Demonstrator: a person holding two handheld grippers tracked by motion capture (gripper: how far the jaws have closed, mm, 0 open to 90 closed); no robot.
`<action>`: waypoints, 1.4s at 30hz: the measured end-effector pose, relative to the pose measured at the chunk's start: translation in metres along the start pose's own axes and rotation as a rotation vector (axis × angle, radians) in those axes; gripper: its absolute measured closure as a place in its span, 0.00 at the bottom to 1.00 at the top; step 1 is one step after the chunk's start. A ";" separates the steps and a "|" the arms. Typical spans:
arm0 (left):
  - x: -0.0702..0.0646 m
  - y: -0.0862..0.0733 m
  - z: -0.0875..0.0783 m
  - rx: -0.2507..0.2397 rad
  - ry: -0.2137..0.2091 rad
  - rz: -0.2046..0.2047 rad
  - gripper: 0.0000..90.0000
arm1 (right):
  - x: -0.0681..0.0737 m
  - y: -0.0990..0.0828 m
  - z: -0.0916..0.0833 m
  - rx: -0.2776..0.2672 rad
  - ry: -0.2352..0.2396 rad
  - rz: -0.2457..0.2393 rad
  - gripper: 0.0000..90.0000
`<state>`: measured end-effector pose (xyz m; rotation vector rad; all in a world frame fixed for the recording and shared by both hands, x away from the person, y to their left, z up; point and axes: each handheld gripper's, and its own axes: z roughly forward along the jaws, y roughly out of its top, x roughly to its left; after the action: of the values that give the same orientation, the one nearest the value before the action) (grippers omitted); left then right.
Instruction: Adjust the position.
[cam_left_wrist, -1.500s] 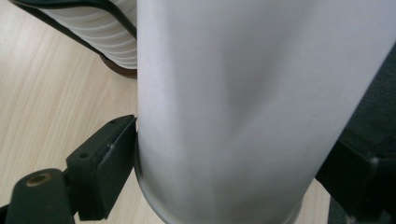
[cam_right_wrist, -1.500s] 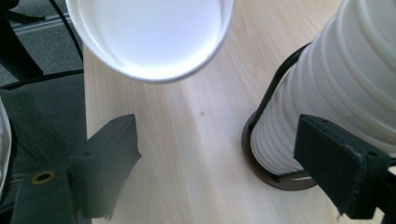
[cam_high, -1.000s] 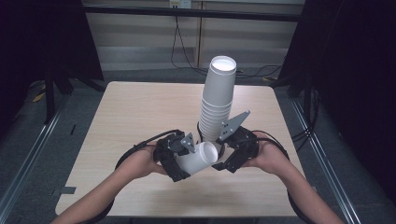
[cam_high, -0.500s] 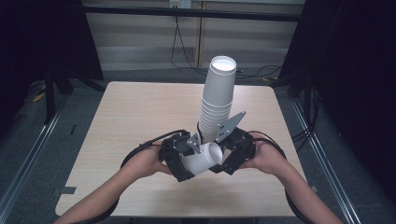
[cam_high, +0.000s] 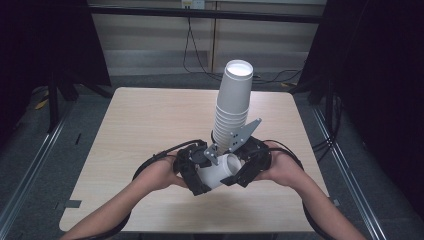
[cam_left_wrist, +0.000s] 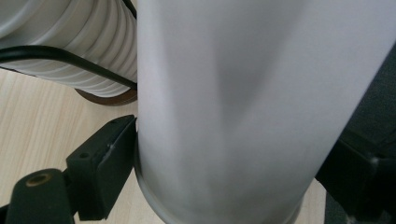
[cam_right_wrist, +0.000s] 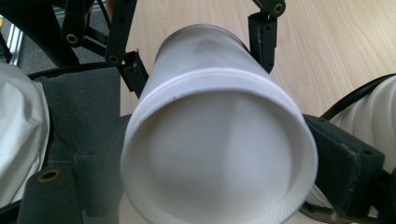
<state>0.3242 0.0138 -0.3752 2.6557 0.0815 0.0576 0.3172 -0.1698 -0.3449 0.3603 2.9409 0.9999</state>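
Note:
A single white paper cup (cam_high: 220, 172) lies on its side low over the table's near middle, held between both hands. My left gripper (cam_high: 202, 176) is shut on its base end; in the left gripper view the cup (cam_left_wrist: 233, 116) fills the space between the jaws and one pad (cam_left_wrist: 109, 158) presses its wall. My right gripper (cam_high: 238, 168) has just been closing, with the cup's open mouth (cam_right_wrist: 219, 154) between its jaws. Both pads now touch the rim. The left gripper (cam_right_wrist: 201, 51) clamps the far end in that view.
A tall, leaning stack of white cups (cam_high: 234, 105) stands on the wooden table (cam_high: 150, 120) just behind the grippers, close to the held cup, with a black cable (cam_left_wrist: 56, 56) across its lower part. Dark floor and metal rails surround the table.
Both hands and the cup stay almost where they were. The right gripper's jaws have drawn in around the cup's mouth.

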 end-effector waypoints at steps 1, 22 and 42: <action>0.000 0.000 0.000 0.001 -0.001 0.001 0.14 | 0.000 0.000 0.000 -0.003 0.002 0.002 0.19; 0.001 0.000 0.001 -0.018 -0.017 0.005 0.14 | 0.000 0.003 -0.001 -0.009 0.024 0.016 0.26; 0.003 -0.009 -0.005 -0.126 -0.045 -0.023 0.10 | -0.002 -0.003 -0.008 -0.048 0.042 0.065 0.27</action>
<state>0.3265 0.0241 -0.3745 2.5280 0.0906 -0.0046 0.3180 -0.1774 -0.3401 0.4422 2.9536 1.0967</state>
